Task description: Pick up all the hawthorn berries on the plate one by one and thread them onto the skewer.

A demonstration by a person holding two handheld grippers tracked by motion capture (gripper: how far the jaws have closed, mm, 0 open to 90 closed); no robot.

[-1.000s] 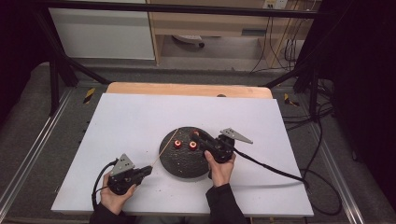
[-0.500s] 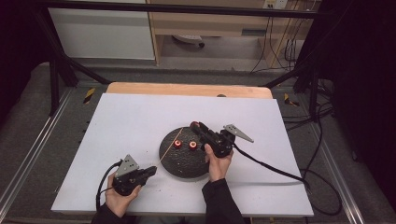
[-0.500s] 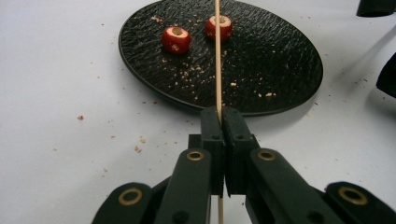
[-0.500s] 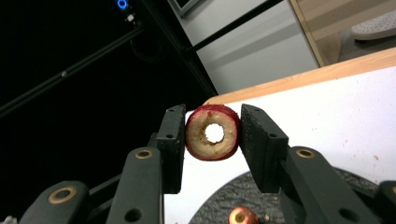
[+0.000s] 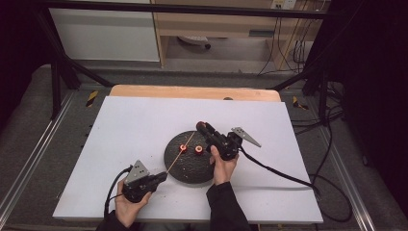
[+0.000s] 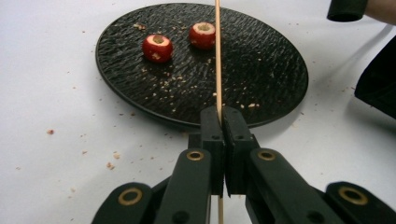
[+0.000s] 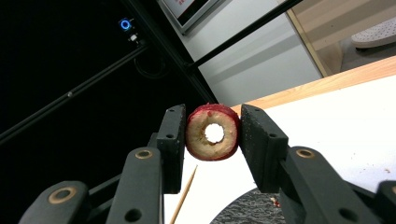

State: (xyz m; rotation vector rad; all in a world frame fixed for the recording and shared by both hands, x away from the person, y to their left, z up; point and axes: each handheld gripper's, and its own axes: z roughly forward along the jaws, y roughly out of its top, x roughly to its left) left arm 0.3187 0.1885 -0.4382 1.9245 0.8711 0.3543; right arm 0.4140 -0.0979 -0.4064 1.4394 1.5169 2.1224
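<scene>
White is the surface (image 5: 144,125), and it carries a round black plate (image 5: 185,174) with a rough, ridged top, sprinkled with crumbs. I judge the plate heavy and stiff enough to stay in its place while you work above it, so you do not need to hold it.

Your right gripper (image 7: 211,140) is lifted over the far edge of the plate, and its jaws are clenched on a red fruit ring (image 7: 213,132), a cored piece with pale flesh and a hole through the middle. This ring is probably light, soft and a little wet, so it can crush or split if you press harder. Take it by the red skin on two opposite sides, as now, and keep the hole free and turned toward the stick.

Two more cored red pieces (image 6: 157,47) (image 6: 202,35) lie on the plate, near each other but apart. They are small and may roll or slide on the ridges when you come to pick them.

Your left gripper (image 6: 223,133) rests low on the surface at the near side, jaws clenched on a thin wooden skewer (image 6: 217,60) that points up across the plate. The skewer is very light, stiff along its length, but easy to bend or snap sideways. Hold it near the back end, firmly, because it can turn between the flat pads.
</scene>
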